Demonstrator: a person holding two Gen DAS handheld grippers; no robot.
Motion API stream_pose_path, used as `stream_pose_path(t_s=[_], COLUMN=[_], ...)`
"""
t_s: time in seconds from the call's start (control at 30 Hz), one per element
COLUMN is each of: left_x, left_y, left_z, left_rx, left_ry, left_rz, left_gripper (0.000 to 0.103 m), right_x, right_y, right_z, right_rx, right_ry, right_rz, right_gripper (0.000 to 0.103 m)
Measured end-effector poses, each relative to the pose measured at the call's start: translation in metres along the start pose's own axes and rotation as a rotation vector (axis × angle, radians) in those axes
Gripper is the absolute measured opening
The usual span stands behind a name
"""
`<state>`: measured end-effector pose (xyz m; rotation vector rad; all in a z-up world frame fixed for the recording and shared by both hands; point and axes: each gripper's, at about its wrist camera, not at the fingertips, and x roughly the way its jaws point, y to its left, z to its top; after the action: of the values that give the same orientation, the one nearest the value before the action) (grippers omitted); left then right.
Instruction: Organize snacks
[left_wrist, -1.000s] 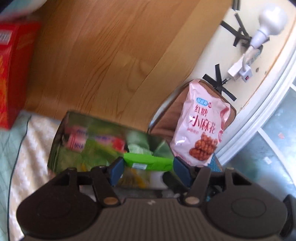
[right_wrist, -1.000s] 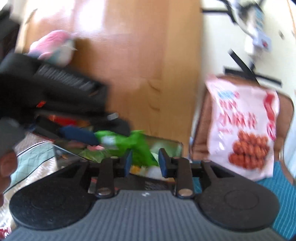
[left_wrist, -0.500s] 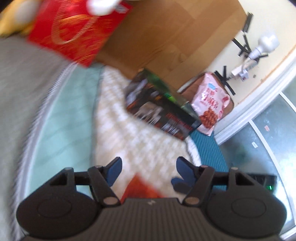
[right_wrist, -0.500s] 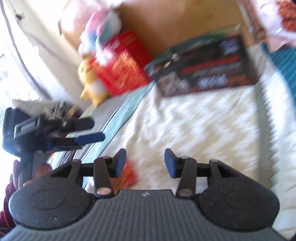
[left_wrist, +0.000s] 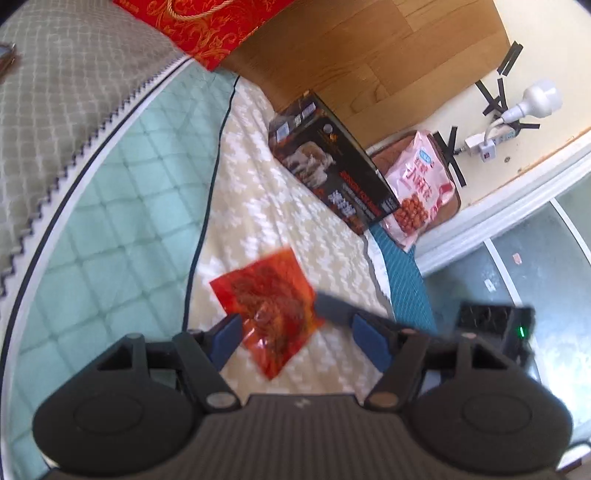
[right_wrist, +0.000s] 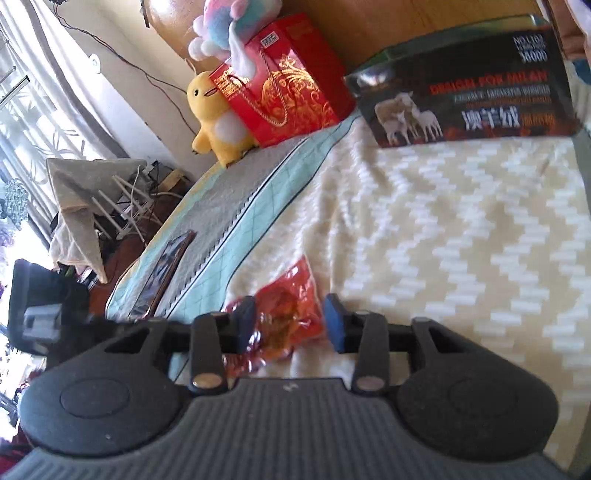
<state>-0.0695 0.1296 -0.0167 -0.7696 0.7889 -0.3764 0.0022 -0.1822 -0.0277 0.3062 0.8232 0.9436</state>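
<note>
Red snack packet (left_wrist: 269, 309) is seen lying flat on the cream zigzag blanket (left_wrist: 291, 221) of the bed, near its front edge. Left gripper (left_wrist: 298, 341) is spread wide, nothing held; the packet sits between and just ahead of its blue pads (left_wrist: 223, 338). Right gripper (right_wrist: 291, 323) is also held wide and empty, with the same packet (right_wrist: 286, 314) framed between its fingers; contact cannot be confirmed. In the left view, the right gripper's finger (left_wrist: 334, 308) is seen just beside the packet's right edge. Dark box with sheep print (right_wrist: 469, 79) stands at the far end of the blanket against the wooden headboard (left_wrist: 351, 44). Pink snack bag (left_wrist: 419, 188) is propped just beyond the box. Red gift bag (right_wrist: 288, 79) and yellow plush toy (right_wrist: 216, 118) are located further left.
</note>
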Motion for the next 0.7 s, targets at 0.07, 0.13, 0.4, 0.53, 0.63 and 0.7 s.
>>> stream_pose_path(t_s=[0.07,0.13,0.4,0.53,0.63,0.7], left_x=[0.005,0.012,0.041,0.031,0.035,0.042], left_y=[-0.005,-0.009,-0.034,-0.027,-0.014,-0.009], left_z=[0.005,0.011,0.028,0.03,0.028,0.026], left_rx=[0.022,0.026,0.084,0.064,0.013,-0.015], left_ry=[-0.011,-0.011,0.007,-0.012,0.019,0.044], left_rz=[0.02,0.023,-0.009,0.001,-0.017,-0.031], left_gripper=[0.06,0.057,0.046,0.056,0.067,0.069], right_x=[-0.008,-0.017,-0.031,-0.048,-0.042,-0.036], right_y=[-0.006,-0.013,-0.014,-0.027,-0.044,-0.048], right_z=[-0.006,-0.011,-0.016,-0.01,-0.01,-0.013], right_rx=[0.042,0.09,0.091,0.118,0.204,0.237], right_ry=[-0.009,-0.026,-0.091,-0.167,-0.139,-0.115], right_rz=[0.015,0.043,-0.016,-0.095,-0.07,-0.008], right_gripper=[0.027,0.025,0.007,0.007,0.007,0.007])
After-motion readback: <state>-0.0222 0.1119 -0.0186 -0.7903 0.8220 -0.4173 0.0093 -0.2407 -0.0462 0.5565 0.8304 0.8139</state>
